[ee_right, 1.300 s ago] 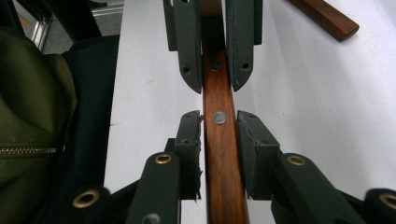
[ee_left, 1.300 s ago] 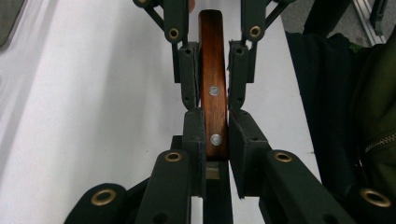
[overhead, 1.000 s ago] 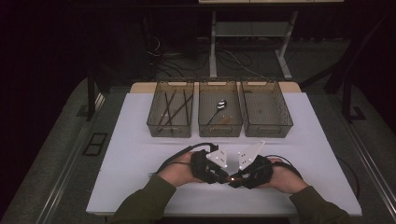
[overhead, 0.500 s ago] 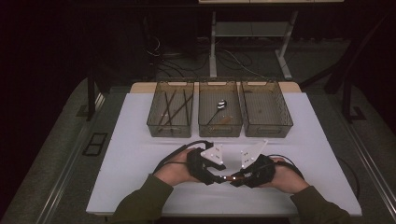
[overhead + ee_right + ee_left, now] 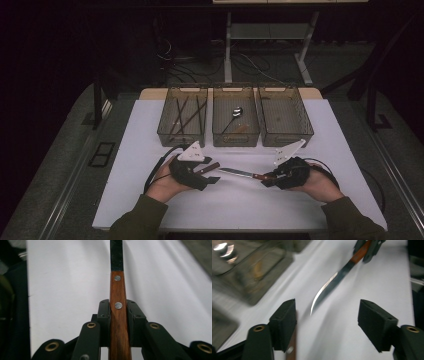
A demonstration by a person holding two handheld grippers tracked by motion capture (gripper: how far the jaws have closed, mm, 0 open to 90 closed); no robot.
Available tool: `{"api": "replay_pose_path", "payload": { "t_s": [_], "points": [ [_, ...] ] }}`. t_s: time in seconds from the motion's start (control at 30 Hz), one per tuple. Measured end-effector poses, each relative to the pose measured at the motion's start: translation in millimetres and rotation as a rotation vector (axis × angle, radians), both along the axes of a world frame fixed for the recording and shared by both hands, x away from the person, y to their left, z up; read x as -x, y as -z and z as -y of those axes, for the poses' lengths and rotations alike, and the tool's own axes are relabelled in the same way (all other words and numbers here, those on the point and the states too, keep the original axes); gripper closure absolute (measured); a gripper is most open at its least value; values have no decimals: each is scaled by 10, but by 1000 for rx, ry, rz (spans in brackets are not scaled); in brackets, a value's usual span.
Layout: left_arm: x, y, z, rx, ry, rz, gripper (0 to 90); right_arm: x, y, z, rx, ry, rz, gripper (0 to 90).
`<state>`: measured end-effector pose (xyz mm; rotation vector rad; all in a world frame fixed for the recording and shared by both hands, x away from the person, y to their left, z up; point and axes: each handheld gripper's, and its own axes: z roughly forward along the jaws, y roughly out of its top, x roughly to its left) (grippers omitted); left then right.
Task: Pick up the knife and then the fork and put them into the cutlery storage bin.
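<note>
Sleeves of olive green at the bottom edge of the high view, one hand on each tool. Just above, low and left of centre, left gripper, aimed toward frame right, jaws wide and just now opening further, pressing on nothing. Seen along its own pads in the left gripper view: bare white table between them, and a second wooden handle with a rivet lying just at the inner edge of the pad at lower left; same brown handle against the upper jaw from above. Low and right of centre, right gripper, aimed toward frame left, clamped narrow on the wooden handle of a knife. In the right gripper view, pads tight on both flanks of the riveted handle, knife running straight up the frame to its dark blade. Knife level between the two tools, just over the white table, tip toward the left gripper; in the left gripper view, curved blade slanting down from upper right, tip short of the open jaws, not touching them. Farther up the frame, three clear bins in a row: left bin with dark sticks, middle bin with a spoon, right bin beside it.
</note>
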<state>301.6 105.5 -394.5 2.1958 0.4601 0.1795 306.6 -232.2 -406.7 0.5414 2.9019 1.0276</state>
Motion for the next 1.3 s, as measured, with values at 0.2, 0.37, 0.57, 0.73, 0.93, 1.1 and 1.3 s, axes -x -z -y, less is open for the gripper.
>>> {"api": "replay_pose_path", "payload": {
  "t_s": [0.2, 0.37, 0.57, 0.73, 0.93, 1.1, 1.3],
  "points": [
    [63, 121, -237, 36, -102, 10, 150, -84, -103, 204, -35, 133, 1, 756],
    [114, 210, -367, 61, -147, 10, 46, -158, -185, 310, -61, 188, 5, 756],
    [163, 282, -487, 62, -182, 2, 0, -217, -270, 354, -75, 214, 41, 755],
    [196, 307, -532, 59, -195, -2, 0, -310, -362, 426, -107, 257, 57, 755],
    [196, 321, -553, 49, -192, 0, 0, -468, -439, 530, -132, 328, 64, 755],
    [196, 322, -552, 53, -185, 3, 0, -617, -495, 640, -143, 395, 76, 755],
    [196, 316, -565, 58, -183, 6, 0, -828, -525, 819, -125, 507, 108, 755]
  ]
}}
